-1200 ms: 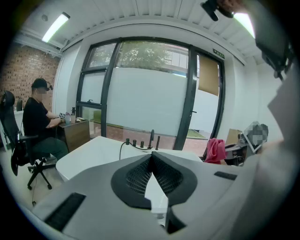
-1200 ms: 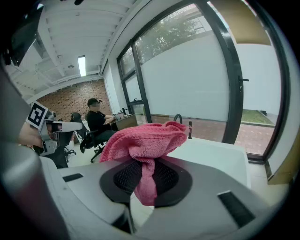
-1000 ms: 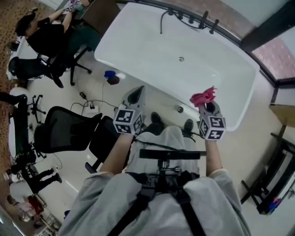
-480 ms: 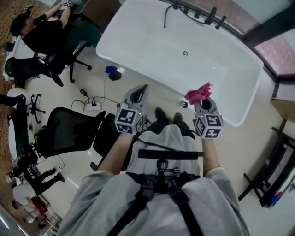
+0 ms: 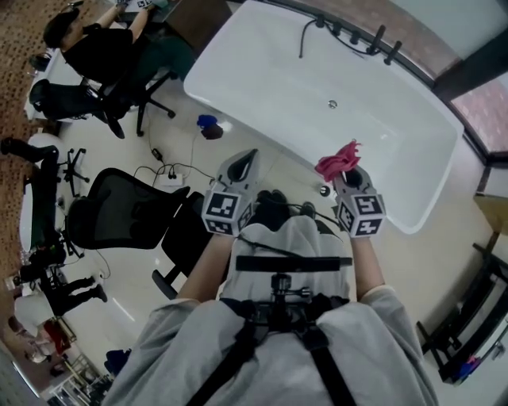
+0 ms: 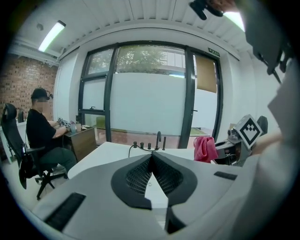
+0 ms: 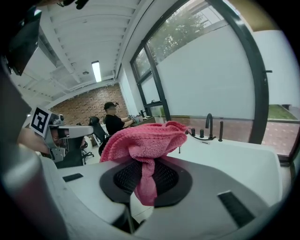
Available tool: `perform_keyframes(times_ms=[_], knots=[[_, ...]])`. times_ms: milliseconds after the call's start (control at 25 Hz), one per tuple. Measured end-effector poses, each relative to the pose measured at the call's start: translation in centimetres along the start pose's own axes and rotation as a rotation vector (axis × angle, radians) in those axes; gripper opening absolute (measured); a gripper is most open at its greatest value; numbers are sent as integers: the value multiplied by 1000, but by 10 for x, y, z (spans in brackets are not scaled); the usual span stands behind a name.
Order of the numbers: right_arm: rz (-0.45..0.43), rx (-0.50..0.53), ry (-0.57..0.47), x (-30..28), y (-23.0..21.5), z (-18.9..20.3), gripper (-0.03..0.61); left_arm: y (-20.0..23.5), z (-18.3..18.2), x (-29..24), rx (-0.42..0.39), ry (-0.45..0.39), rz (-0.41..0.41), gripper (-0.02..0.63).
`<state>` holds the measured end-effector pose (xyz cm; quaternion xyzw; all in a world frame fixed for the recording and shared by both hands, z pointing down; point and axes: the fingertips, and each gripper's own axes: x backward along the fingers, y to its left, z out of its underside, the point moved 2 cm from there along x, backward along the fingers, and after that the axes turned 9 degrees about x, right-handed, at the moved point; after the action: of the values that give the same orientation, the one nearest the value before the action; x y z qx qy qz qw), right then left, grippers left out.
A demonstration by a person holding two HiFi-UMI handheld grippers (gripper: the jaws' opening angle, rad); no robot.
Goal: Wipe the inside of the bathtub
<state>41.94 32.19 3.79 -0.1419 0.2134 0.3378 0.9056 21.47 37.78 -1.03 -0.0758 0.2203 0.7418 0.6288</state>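
A white bathtub (image 5: 262, 63) lies ahead of me, with black taps (image 5: 353, 36) on its far rim and a drain (image 5: 332, 104) in its floor. My right gripper (image 5: 347, 170) is shut on a pink cloth (image 5: 336, 160), held over the tub's near rim; the pink cloth (image 7: 145, 143) bunches above the jaws in the right gripper view. My left gripper (image 5: 246, 161) is shut with nothing in it, outside the tub over the floor. The left gripper view shows the tub (image 6: 110, 152), the taps (image 6: 150, 144) and the cloth (image 6: 205, 148).
A seated person in black (image 5: 99, 51) works at a desk (image 5: 186, 20) by the tub's left end. A black office chair (image 5: 119, 210) stands at my left. Cables (image 5: 159, 170) and a small blue object (image 5: 208, 122) lie on the floor beside the tub.
I have stepped slightly back and to the left, so the tub sits further right in the head view. Both grippers keep their hold and spacing; the right one has risen slightly toward the rim.
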Motion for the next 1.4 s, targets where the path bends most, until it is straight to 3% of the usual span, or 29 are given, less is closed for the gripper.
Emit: perform_keyframes(times_ms=[400,640,960,1160,1400], knots=[[12,19,-7,-38,15,-27,58,74,-19,-6,30,-32,-36,5],[95,-4,12,-93,29,-46,58,136,-45,-28,-32,-16,18,4],[179,6,4,-160,62,-94,58,231,-70,-46,-47,12,95,3],[230,32,19,-185,71,-109,58,276,-78,-52,-30,20,121,4],[236,61,30,-199,66,-121,58,303,-78,-60,52,34,106,5]])
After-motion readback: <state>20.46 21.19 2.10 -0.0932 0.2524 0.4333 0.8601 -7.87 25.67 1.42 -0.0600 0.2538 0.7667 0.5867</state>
